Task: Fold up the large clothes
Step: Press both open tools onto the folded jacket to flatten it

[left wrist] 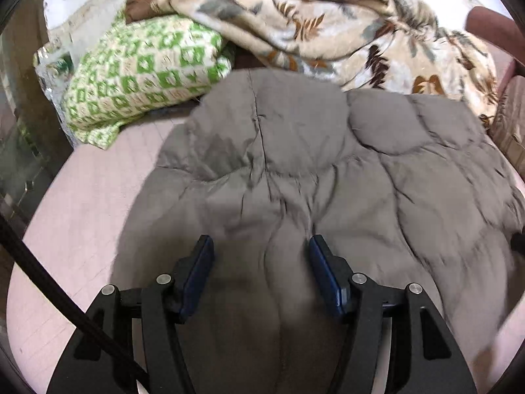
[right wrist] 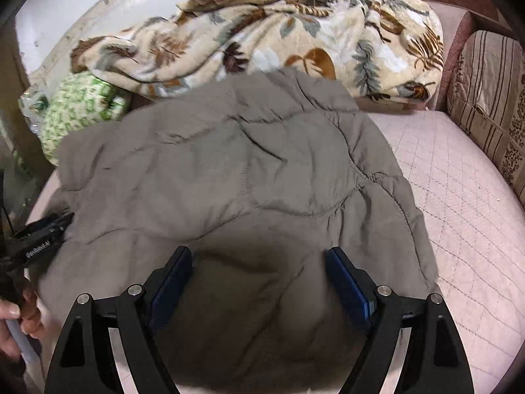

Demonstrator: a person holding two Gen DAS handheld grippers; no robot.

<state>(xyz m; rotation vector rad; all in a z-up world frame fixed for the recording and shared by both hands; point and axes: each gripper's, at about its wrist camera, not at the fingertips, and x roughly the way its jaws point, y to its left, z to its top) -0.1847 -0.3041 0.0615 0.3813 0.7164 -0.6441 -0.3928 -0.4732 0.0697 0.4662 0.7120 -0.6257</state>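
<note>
The jacket is lying puffy on the bed; both the left gripper and right gripper are hovering with jaws spread, risking pinching only one slippery layer

Bare pink mattress lies open to your right of the grey quilted jacket. Ahead, the leaf-print blanket and green-patterned pillow block the way; a striped cushion walls the far right.

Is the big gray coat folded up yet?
Not neatly: the gray coat lies bunched on the pink bed, both grippers open above it.
</note>
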